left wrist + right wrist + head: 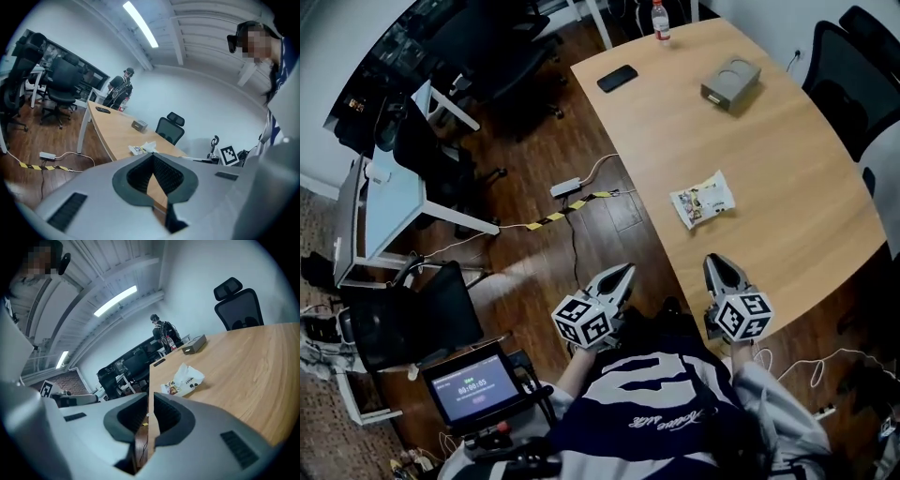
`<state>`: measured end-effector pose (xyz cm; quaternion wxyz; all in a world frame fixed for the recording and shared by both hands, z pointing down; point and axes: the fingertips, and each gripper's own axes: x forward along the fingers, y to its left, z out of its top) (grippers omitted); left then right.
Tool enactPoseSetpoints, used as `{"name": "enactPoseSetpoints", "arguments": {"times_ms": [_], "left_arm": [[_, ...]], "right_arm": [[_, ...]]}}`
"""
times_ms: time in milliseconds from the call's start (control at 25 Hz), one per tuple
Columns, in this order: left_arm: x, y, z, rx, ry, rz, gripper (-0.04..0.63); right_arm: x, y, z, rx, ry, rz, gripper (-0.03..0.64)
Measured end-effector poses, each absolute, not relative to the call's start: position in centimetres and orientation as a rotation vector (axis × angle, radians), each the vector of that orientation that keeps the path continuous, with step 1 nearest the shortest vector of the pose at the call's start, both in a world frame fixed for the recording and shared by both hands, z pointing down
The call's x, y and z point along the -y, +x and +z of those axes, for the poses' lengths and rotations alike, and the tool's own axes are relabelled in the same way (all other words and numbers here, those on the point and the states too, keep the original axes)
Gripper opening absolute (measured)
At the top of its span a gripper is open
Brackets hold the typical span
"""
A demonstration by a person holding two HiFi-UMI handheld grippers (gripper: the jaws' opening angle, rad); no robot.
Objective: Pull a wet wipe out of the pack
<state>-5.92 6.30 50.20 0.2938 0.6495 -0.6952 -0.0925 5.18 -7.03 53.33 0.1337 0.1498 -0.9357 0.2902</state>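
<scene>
Head view: we've got 2 grippers held low in front of us. The left gripper [626, 270] is over the wood floor [553, 272] just beside the worktop [787, 187], and the right gripper [713, 260] is above its near edge. The wet wipe pack [703, 199] lies on the worktop ahead of the right gripper, apart from both. Way back sit a grey box [731, 84], a black phone [617, 78] and a bottle [660, 21].

Left gripper view: the jaws are closed tip to tip with nothing in them. The pack [143, 148] shows just past them on the worktop.

Right gripper view: the jaws are pretty much closed, with just a thin slit, and empty. The pack [183, 380] lies ahead and slightly right, a white bit poking up.
</scene>
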Motion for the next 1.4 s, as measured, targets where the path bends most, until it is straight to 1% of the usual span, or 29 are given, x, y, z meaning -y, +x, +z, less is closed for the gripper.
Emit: {"name": "enactPoseSetpoints", "arguments": {"times_ms": [280,360,520,600,840,1120,1400], "left_arm": [[0.2,-6.7,51.9,1.677,1.851,-0.122,0.003],[2.4,-6.9,52.5,1.602,1.901,-0.093,0.003],[6.9,-8.3,53.0,1.462,2.001,-0.04,0.003],[9.0,-9.4,53.2,1.392,2.06,0.015,0.003],[14.5,-11.6,55.7,1.17,2.249,0.305,0.003],[15.7,-10.1,61.3,0.828,2.312,0.68,0.003],[15.3,-8.5,64.6,0.628,2.427,0.988,0.003]], "right_arm": [[8.8,6.0,55.1,2.662,0.58,0.915,0.026],[9.3,5.9,55.5,2.642,0.629,0.932,0.041],[11.0,4.5,55.9,2.61,0.738,0.938,0.041],[11.9,3.5,56.0,2.585,0.809,0.946,0.057],[15.0,0.8,56.9,2.481,1.051,0.99,0.106],[17.5,-1.4,59.0,2.347,1.143,0.972,0.155],[18.7,-3.5,61.6,2.216,1.159,0.926,0.155]]}}
